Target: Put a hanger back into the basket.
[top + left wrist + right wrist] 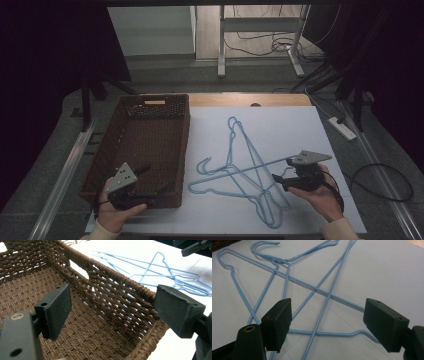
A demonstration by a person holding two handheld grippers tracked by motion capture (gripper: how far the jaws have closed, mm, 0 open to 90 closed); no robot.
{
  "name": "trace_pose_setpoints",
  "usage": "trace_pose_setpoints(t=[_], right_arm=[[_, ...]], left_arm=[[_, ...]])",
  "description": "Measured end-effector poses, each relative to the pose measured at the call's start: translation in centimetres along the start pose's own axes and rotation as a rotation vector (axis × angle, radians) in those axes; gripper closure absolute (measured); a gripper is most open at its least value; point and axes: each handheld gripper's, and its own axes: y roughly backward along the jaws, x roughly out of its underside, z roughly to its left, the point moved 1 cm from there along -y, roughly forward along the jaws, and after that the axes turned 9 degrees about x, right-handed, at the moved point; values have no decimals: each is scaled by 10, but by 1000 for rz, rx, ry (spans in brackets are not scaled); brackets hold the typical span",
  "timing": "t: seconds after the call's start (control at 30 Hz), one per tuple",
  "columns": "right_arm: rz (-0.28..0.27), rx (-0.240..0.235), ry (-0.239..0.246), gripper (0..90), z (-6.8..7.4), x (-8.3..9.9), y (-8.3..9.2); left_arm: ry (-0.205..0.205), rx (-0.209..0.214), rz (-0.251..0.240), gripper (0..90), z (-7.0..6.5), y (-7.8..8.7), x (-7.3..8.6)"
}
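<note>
The blue wire hangers (245, 172) are lying in a crossed pile flat on the white worktop (280, 125), just beside the right wall of the brown woven basket (107, 150). Their hooks are pointing in different directions, one toward the basket and one away from the person.

The right gripper (281, 181) is being held low over the worktop, at the side of the pile that is far from the basket. The right hand (320, 195) is coming in from the near edge, palm partly up under the tool, and the gripper is pointing toward the basket. In the right gripper view its jaws are standing wide apart, with the wires of the hangers (312, 290) lying between and beyond them; one wire is running close to the right jaw, but I cannot tell if it is touching it.

The left gripper (155, 192) is resting at the near right corner of the basket. The left hand (112, 210) is gripping it from below, near the basket's front wall. In the left gripper view its jaws are also wide apart, one inside the basket (82, 322) and the other outside over its rim, holding nothing.
</note>
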Motion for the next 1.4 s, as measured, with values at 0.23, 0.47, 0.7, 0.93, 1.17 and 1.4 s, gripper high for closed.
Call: trace_pose_setpoints(t=[0.23,0.47,0.7,0.93,1.17,1.4], right_arm=[[26,3,-7,244,-3,-2,-7],[27,-4,0,264,-4,-6,-8],[36,-32,33,269,1,-17,-12],[56,-59,64,264,6,-30,-21],[70,-95,141,285,19,-49,-35],[108,-136,241,325,35,-74,-59]], left_arm=[[-2,0,2,155,0,0,0],[-5,-2,5,155,-1,0,-1],[-6,-1,6,158,-1,-1,-1],[-8,3,8,160,-1,-1,-1],[-10,3,8,160,-1,-1,-1],[-12,5,11,160,-1,-2,-1]])
